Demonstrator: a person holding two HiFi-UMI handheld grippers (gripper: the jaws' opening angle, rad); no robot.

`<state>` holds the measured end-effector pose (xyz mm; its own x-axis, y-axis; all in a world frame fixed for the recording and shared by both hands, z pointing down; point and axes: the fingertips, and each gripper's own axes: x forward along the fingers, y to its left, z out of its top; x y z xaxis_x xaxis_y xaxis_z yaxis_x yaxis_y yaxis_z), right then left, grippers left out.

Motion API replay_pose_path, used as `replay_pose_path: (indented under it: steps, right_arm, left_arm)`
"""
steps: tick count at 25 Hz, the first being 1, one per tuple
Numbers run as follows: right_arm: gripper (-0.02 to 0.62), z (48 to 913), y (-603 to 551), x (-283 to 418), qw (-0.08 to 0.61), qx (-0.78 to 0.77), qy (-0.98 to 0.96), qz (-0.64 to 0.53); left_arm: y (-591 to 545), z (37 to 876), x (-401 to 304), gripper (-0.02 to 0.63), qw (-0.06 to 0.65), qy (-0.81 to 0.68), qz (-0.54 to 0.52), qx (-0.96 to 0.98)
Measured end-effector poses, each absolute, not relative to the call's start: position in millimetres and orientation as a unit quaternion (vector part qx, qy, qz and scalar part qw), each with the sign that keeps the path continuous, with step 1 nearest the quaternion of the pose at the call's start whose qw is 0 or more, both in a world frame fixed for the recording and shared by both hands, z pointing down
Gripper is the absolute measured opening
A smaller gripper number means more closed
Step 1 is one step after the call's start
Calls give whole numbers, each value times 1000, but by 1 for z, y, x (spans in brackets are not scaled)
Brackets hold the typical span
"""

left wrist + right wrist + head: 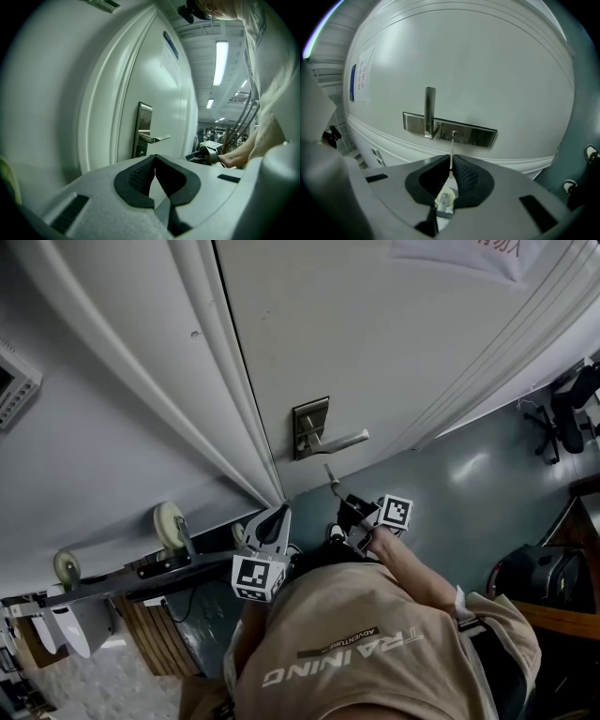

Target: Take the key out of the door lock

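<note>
A steel lock plate (pixel 310 427) with a lever handle (pixel 343 440) sits on the white door (pixel 394 343). My right gripper (pixel 349 512) is shut on the key (pixel 331 476), just below the plate. In the right gripper view the thin key (pixel 451 152) sticks out from the shut right gripper (pixel 451 163). Its tip ends a little short of the keyhole (pixel 455 134), apart from it. My left gripper (pixel 274 526) hangs below the door's edge, left of the lock. In its own view the left gripper (pixel 154 161) is shut with nothing in it, and the lock plate (pixel 143 129) stands ahead.
A cart with wheels (pixel 169 521) stands against the wall at the left. A dark bag (pixel 539 576) and an office chair (pixel 570 409) are on the floor at the right. A paper notice (pixel 464 254) hangs high on the door.
</note>
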<state>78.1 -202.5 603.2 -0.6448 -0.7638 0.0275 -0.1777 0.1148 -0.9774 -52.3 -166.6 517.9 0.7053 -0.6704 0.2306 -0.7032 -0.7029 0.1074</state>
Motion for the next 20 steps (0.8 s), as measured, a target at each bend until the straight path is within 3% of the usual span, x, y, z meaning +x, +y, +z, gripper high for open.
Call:
replay_pose_path:
  steps: [11,20]
  right_arm:
    - [29,592,-173,69,228,-348,721,-554]
    - [29,565,-154,93,142,-342,807,-460]
  left_arm:
    - [-167,529,-67,9,110,-378,67,917]
    - [-137,521,-60,9,117,-430,74,892]
